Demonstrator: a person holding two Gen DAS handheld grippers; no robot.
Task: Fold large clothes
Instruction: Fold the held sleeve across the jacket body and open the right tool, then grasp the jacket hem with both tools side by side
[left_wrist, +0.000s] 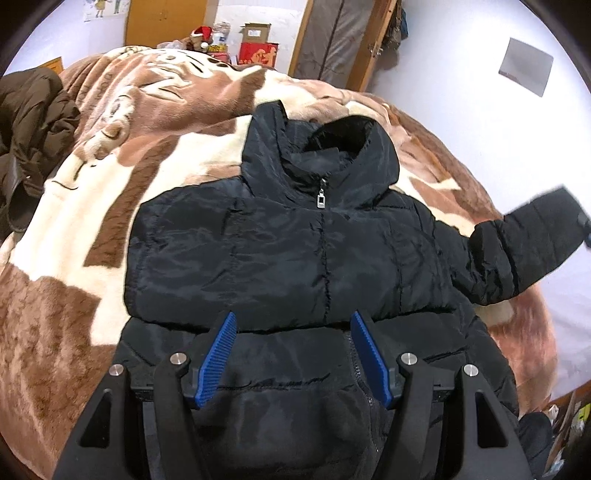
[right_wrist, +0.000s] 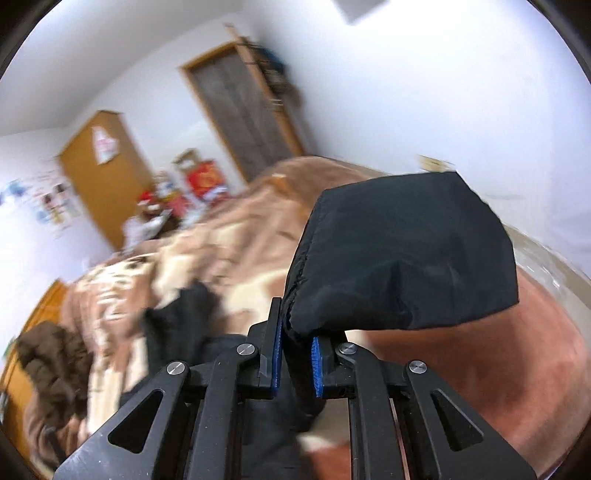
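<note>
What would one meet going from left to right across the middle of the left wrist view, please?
Brown coat heaped at the left edge → brown-and-cream blanket → black puffer jacket lying zipped, front up → its outstretched sleeve, lifted at the cuff → white wall.

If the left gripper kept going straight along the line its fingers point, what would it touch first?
Most likely the black puffer jacket, on its front panel beside the zipper; the open left gripper hangs above it with nothing between, though depth is unclear.
</note>
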